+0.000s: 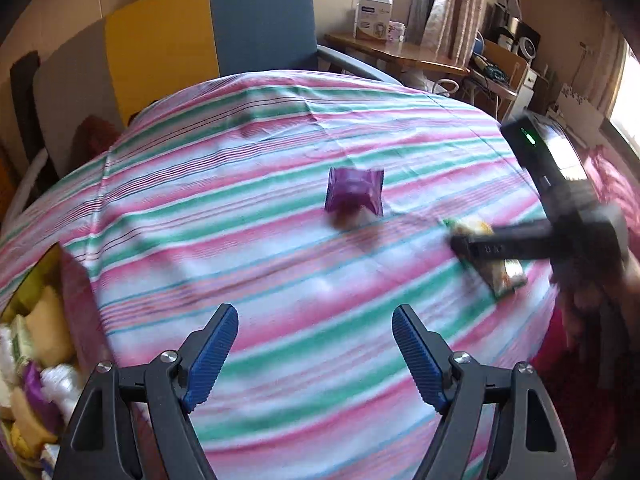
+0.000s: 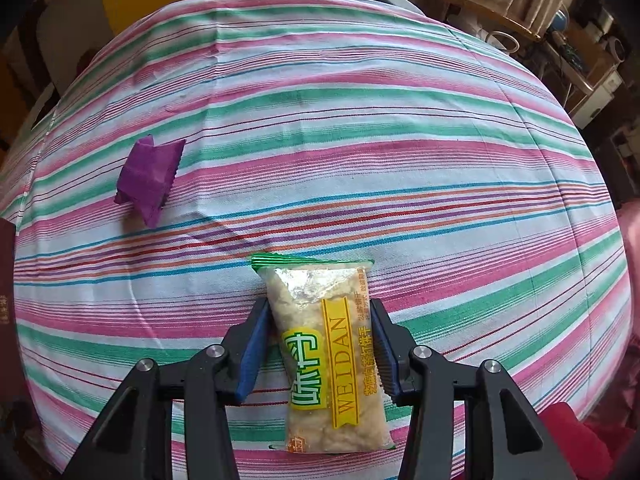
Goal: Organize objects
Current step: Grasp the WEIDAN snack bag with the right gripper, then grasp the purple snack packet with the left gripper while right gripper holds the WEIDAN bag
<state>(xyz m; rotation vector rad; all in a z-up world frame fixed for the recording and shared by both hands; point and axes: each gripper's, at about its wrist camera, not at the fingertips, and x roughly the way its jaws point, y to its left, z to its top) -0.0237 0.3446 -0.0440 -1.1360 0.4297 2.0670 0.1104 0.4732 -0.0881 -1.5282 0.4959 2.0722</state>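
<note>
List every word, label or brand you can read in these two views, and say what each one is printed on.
"WEIDAN": on the yellow band of the snack packet between the right gripper's fingers.
Large green Chinese characters on the same packet's yellow patch: visible, but I cannot read them reliably.
Small orange print along its edge: too small.
White box on the far desk: blue label, blurred.
Dark red box at the left edge: gold print, too small.
Purple packet: no text visible.
</note>
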